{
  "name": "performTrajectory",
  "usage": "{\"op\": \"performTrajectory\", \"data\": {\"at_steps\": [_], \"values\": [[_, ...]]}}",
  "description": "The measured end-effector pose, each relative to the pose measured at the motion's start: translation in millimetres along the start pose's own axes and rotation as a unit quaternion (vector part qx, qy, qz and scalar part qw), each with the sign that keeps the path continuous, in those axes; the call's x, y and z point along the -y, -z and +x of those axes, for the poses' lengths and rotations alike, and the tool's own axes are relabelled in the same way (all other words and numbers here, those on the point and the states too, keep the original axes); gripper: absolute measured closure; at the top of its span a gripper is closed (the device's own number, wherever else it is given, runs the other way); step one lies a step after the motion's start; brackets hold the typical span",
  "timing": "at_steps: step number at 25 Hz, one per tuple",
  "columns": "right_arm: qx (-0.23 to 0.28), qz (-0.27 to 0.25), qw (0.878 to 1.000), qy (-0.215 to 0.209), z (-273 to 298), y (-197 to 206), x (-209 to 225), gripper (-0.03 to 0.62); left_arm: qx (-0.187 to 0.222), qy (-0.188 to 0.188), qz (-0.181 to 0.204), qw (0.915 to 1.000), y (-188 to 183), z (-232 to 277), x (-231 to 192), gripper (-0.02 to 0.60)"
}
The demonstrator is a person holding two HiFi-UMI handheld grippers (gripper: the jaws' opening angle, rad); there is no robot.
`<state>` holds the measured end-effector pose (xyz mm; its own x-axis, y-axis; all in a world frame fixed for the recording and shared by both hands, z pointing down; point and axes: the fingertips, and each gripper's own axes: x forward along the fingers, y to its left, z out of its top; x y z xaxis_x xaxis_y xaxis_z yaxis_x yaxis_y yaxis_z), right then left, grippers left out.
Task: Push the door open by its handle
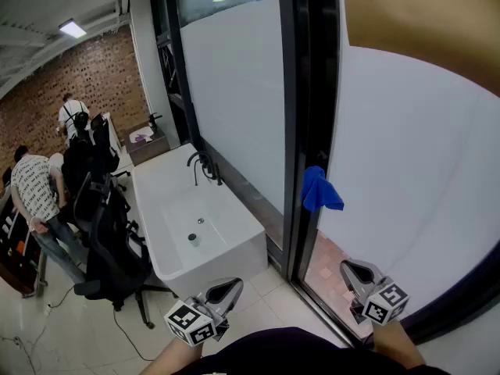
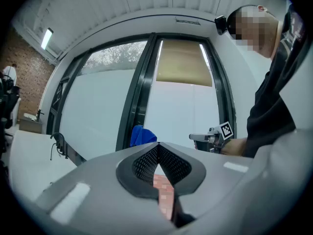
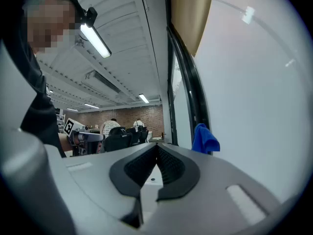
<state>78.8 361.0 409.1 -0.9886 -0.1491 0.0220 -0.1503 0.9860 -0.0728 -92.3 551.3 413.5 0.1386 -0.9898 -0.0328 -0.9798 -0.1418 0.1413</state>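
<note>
Our left claw and right claw were clenched empty. The glass door looked heavy and stiff, so we judged it best pushed at the blue cloth, probably draped over its handle.

Left gripper low, by the white tub corner. Right gripper low, near the dark frame. Blue cloth hangs at the frosted door edge. Office chairs left.

Blue cloth; black door frame; white bathtub; red-brown brick wall.
</note>
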Motion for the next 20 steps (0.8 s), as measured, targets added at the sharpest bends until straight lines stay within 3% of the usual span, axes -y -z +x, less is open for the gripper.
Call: {"op": "performTrajectory", "data": {"at_steps": [5, 12, 14, 16, 20], "values": [[-0.004, 0.006, 1.0, -0.022, 6.7, -3.1, 33.2, 0.594, -0.002, 0.008, -0.003, 1.0, -6.0, 48.4, 16.9, 0.581], [-0.012, -0.001, 0.999, -0.048, 16.5, -11.7, 77.2, 0.594, 0.007, 0.01, -0.045, 0.9989, -10.0, 111.4, 17.0, 0.581], [-0.023, -0.013, 0.998, -0.048, 35.7, -11.9, 83.3, 0.568, 0.003, 0.007, -0.047, 0.9989, -7.9, 118.0, 1.3, 0.581], [-0.037, -0.034, 0.998, -0.046, 66.7, -15.3, 88.0, 0.469, -0.004, 0.004, -0.044, 0.999, -3.0, 119.7, -26.4, 0.581], [-0.062, -0.113, 0.992, 0.009, 154.6, -31.5, 117.2, 0.424, 0.005, 0.008, -0.044, 0.999, 6.3, 124.3, -111.8, 0.581]]}}
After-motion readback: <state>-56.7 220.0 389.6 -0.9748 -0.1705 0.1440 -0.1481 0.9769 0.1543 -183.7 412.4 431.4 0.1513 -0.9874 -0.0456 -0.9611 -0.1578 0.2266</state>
